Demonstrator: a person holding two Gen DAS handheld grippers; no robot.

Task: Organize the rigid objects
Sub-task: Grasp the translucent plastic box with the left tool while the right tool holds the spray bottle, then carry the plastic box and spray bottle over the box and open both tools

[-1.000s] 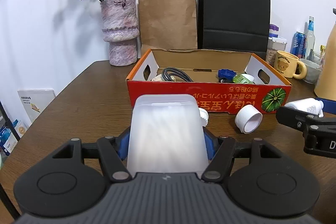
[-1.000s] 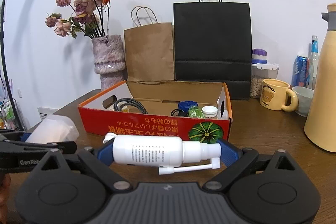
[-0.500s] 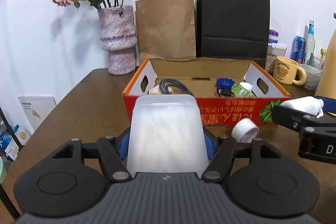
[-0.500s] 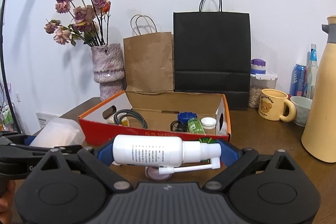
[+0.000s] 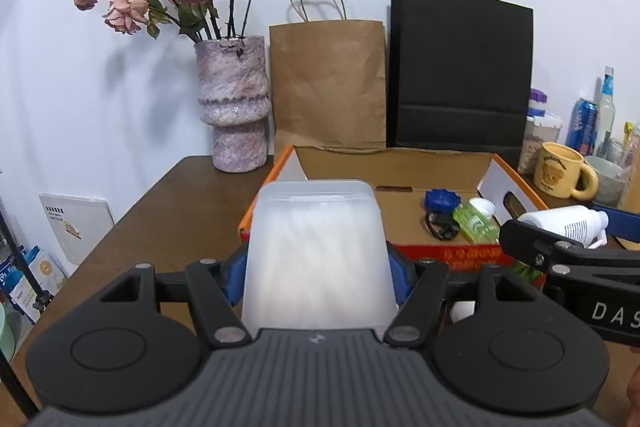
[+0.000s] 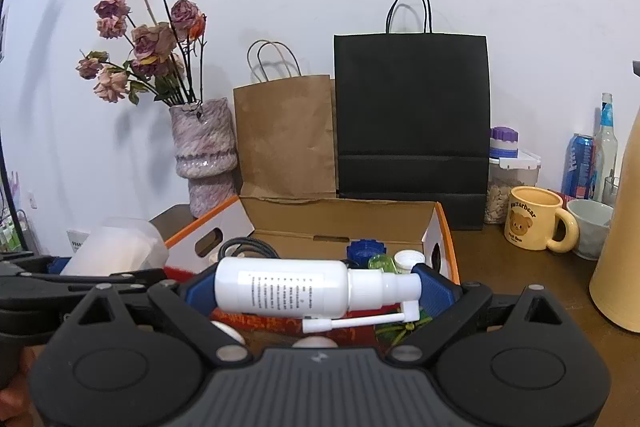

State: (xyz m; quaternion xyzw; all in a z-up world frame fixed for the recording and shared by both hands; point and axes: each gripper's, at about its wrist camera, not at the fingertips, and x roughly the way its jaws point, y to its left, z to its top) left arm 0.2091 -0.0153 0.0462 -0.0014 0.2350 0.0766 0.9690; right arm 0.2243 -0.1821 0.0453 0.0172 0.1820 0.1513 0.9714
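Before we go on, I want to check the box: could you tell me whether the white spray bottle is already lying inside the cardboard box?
No, the white spray bottle is clamped sideways in the right gripper, in front of the cardboard box.

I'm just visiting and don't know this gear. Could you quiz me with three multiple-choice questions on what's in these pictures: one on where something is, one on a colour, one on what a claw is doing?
1. Where does the vase of dried roses stand?
A. inside the cardboard box
B. on the table, left of the brown paper bag
C. on top of the black bag

2. What colour is the bear mug?
A. yellow
B. red
C. black

3. What is the right claw doing?
A. hanging open with nothing in it
B. gripping the mug's handle
C. clamping a white spray bottle lying sideways

Answers: 1 B, it sits beside the brown paper bag. 2 A, its body is pale yellow. 3 C, the white spray bottle is pressed between the blue pads.
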